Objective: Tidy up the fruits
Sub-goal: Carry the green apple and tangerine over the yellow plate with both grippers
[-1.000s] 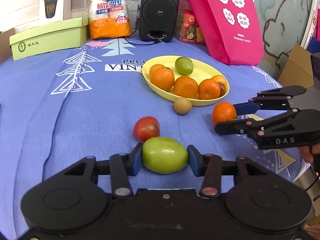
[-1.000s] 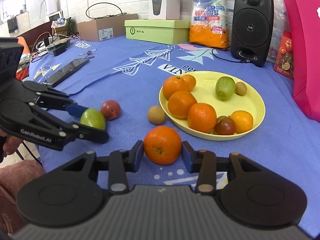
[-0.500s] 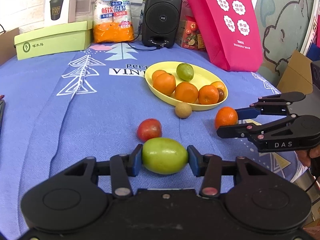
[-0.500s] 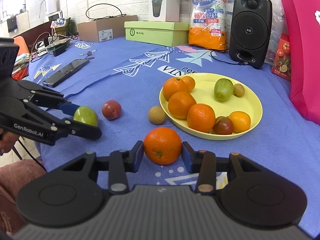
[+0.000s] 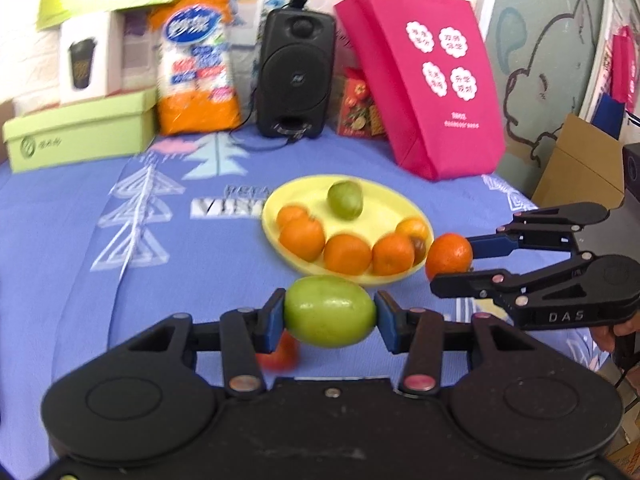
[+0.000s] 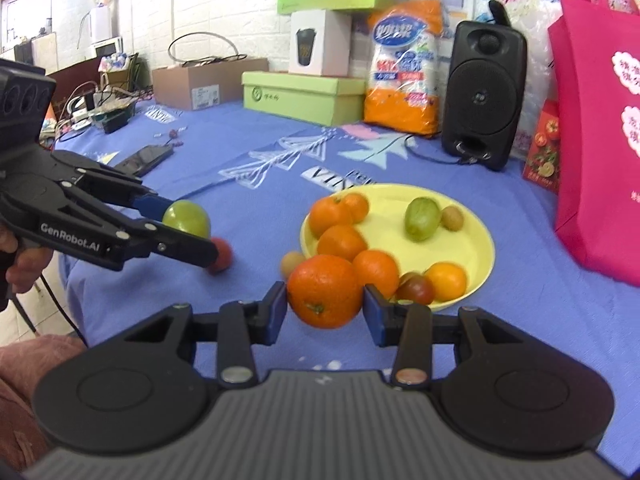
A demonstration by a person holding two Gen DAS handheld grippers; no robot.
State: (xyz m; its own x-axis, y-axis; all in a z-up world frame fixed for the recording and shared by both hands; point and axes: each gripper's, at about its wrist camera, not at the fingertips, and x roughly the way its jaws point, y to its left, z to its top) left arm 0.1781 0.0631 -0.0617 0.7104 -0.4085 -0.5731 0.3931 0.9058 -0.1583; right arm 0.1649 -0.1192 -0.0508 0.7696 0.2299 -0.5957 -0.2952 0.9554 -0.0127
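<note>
My left gripper [image 5: 330,320] is shut on a green fruit [image 5: 330,312] and holds it above the blue cloth. From the right wrist view the same gripper [image 6: 186,228] and green fruit [image 6: 188,218] hang at the left. My right gripper [image 6: 325,304] is shut on an orange [image 6: 325,290], held just before the yellow plate [image 6: 472,248]. In the left wrist view that gripper [image 5: 452,264] carries the orange [image 5: 448,254] beside the plate [image 5: 372,200]. The plate holds several oranges, a green fruit and small dark fruits. A red fruit [image 5: 280,354] and a small brown fruit [image 6: 291,264] lie on the cloth.
Along the table's back stand a black speaker [image 5: 296,76], a pink bag [image 5: 424,88], a pack of paper cups [image 5: 196,68] and a green box [image 5: 80,132]. A phone [image 6: 146,158] lies at the left. A cardboard box [image 5: 576,164] stands off the right edge.
Both grippers have risen with their fruit off the cloth. The red fruit now shows below the left jaws, and the plate sits closer behind both held fruits.
</note>
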